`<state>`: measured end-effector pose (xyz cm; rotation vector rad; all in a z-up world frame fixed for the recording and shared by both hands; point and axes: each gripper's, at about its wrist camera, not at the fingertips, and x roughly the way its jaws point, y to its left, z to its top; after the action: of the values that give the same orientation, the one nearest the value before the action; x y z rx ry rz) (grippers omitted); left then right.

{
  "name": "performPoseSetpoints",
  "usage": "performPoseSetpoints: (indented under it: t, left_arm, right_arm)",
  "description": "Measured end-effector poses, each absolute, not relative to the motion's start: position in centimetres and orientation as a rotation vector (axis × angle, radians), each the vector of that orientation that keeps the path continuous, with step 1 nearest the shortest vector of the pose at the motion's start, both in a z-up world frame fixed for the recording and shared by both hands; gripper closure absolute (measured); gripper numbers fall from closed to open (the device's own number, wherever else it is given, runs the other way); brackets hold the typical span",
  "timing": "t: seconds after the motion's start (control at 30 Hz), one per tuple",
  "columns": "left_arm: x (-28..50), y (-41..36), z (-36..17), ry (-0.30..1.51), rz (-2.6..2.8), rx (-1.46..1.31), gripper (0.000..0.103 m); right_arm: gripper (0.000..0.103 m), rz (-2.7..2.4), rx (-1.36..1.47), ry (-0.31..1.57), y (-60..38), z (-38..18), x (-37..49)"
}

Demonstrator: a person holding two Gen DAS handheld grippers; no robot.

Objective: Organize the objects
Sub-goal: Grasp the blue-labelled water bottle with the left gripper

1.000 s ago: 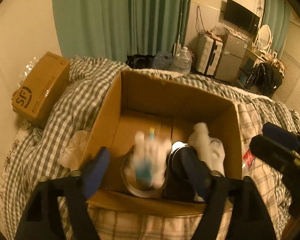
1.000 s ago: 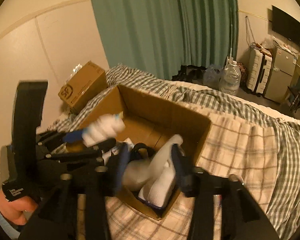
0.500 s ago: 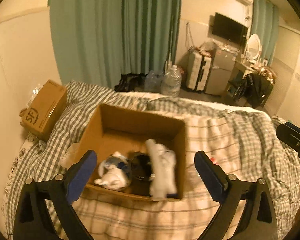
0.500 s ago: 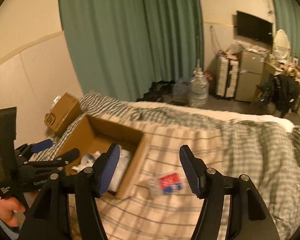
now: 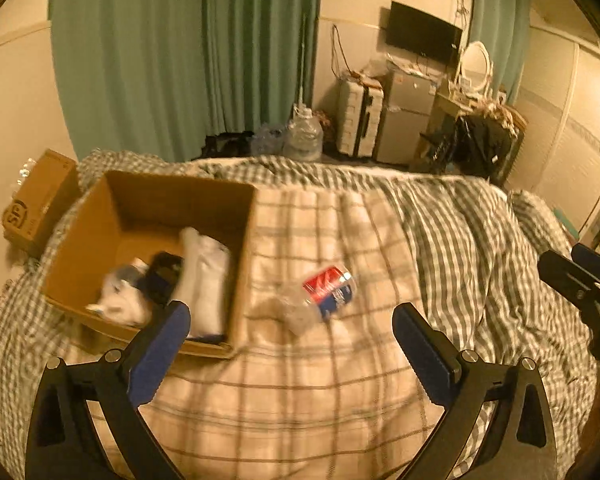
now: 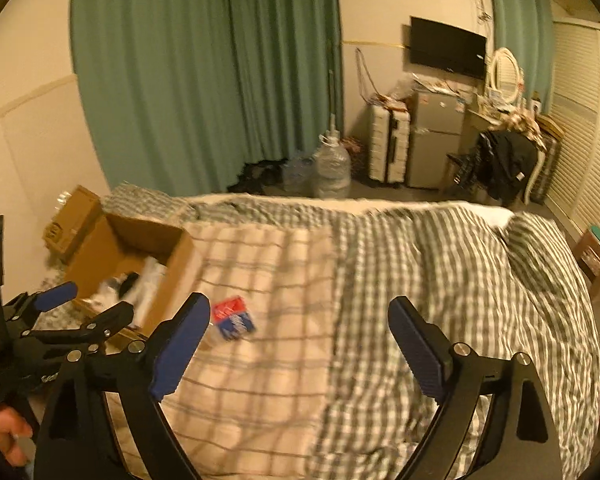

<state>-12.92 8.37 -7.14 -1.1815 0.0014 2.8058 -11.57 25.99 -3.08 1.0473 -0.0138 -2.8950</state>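
Two grippers stand wide open and empty: the left gripper [image 5: 291, 338], and the right gripper [image 6: 298, 332], whose jaws have just been opening. The cardboard box [image 5: 244, 240] already holds white socks [image 5: 206, 276] and a dark item. The crushed plastic bottle [image 5: 324, 294] lies on the plaid blanket [image 5: 320, 392], just beside the box. Judged step: reach for the bottle; next, centre the jaws over it and close. Its red-and-blue label is unreadable; the side carton [image 5: 36, 204] reads "SF".

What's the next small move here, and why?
Probably bring the left claw down over the crushed clear plastic bottle with the red and blue label. It lies alone on the checked blanket beside the open brown cardboard box, and both claws are open and empty; the left one frames it best.
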Motion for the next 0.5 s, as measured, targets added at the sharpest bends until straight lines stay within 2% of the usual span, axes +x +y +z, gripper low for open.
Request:
performPoseSetpoints:
  t: [0.13, 0.5]
  left_arm:
    - [-13.6, 10.6, -10.1, 0.087, 2.792, -1.205, 0.000]
    - [-18.1, 13.0, -17.0, 0.197, 2.718, -1.292, 0.000]
  right_arm:
    - [0.012, -2.900, 1.111, 0.021, 27.2, -6.1, -12.4]
    - [0.012, -2.797, 1.301, -0.069, 29.4, -15.2, -16.5]
